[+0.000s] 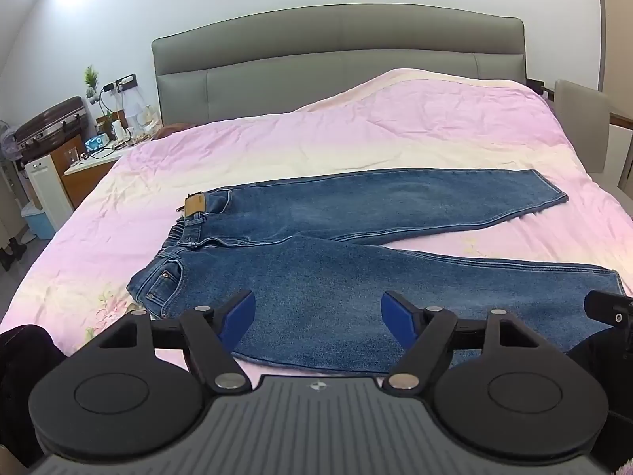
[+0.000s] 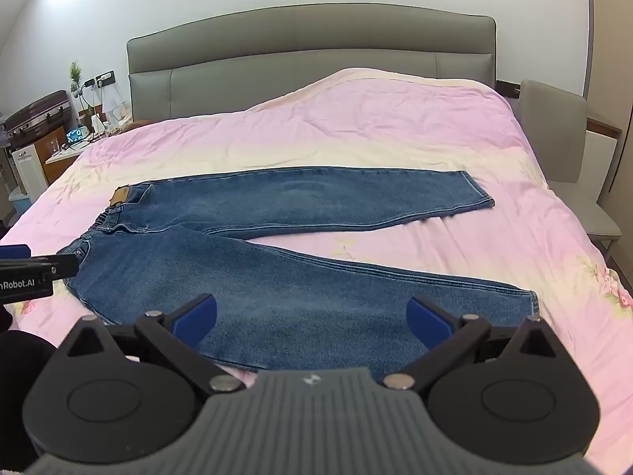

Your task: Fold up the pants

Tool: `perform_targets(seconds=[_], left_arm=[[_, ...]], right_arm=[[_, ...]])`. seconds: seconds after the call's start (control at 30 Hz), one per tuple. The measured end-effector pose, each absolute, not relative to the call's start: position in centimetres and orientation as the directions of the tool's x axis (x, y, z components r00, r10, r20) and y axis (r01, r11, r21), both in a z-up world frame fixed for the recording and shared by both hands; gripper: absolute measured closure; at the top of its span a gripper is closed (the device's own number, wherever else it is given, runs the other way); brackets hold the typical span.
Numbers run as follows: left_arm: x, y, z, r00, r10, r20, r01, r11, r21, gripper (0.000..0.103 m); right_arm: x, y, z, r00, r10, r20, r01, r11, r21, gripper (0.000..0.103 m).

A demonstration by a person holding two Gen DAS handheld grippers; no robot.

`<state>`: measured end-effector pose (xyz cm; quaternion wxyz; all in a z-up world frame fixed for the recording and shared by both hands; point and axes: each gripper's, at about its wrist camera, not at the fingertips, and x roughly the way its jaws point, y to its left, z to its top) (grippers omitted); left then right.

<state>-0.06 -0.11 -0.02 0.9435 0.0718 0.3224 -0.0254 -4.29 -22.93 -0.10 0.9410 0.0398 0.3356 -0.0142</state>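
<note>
Jeans (image 1: 356,261) lay flat on the pink bed (image 1: 356,130), long axis running left-right across mid frame, waistband nearer the left tool (image 1: 317,308), hems nearer the right tool (image 2: 311,314), both spread wide, holding nothing.

Both wrist views low, near, probably bed-foot, sharing jeans (image 1: 316,245).

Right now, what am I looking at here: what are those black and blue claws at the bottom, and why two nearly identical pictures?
No robot arm: a person holds one two-finger gripper in each hand, each carrying a camera looking forward along its fingers. One picture comes from the left gripper, the other from the right gripper. Both are open and hold nothing. Ahead, blue jeans lie flat and unfolded on a pink bedspread, legs spread apart, waist to the left. Behind stands a grey headboard.
</note>
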Motion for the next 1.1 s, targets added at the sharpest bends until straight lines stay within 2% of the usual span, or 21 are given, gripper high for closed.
perform_targets(seconds=[1.1], left_arm=[[-0.21,-0.13,0.07,0.788,-0.007,-0.615,0.106,0.987,0.125,0.018]], right_arm=[[-4.29,-22.59,-0.13,0.767,-0.004,-0.642,0.055,0.997,0.060,0.005]])
